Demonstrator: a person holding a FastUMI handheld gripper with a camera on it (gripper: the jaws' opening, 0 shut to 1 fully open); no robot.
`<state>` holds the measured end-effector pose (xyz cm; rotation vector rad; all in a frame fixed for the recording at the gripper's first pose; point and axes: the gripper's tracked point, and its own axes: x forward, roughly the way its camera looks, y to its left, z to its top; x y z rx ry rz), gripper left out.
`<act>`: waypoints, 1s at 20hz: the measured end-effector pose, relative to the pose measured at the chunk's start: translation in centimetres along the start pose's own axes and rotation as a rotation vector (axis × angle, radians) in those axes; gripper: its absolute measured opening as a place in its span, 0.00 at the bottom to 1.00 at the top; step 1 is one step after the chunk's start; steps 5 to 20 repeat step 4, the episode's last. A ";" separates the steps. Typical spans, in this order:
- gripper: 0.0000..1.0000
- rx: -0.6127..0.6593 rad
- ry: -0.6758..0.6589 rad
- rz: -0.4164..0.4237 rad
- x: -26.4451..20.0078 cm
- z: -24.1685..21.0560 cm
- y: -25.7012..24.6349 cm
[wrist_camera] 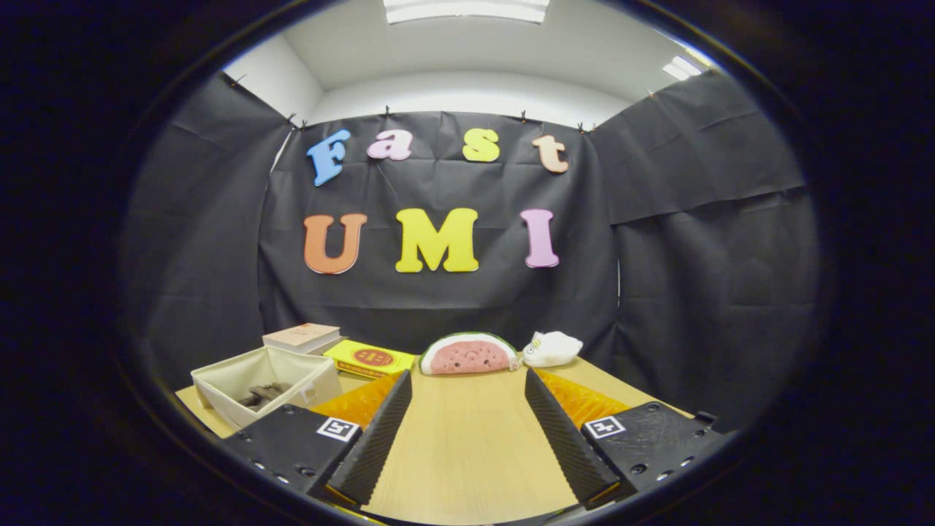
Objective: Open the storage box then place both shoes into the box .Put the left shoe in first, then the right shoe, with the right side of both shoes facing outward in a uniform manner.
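Observation:
An open beige fabric storage box [241,380] stands on the wooden table to the left of my fingers. Inside it lies a dark shoe [264,395], partly hidden by the box wall; I cannot tell whether a second shoe lies with it. My gripper [467,383] is open, its two fingers spread wide over bare table with nothing between them. The box sits beside the left finger [376,438], slightly ahead of it.
Beyond the fingers, near the back wall, lie a watermelon-slice plush [468,355] and a white plush toy [551,348]. A flat yellow box [369,359] and a book [302,337] sit behind the storage box. The wooden table [467,446] stretches ahead to the black cloth.

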<state>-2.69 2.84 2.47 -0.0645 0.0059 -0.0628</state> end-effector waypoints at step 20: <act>0.95 -0.013 -0.004 0.023 -0.6 0.9 0.9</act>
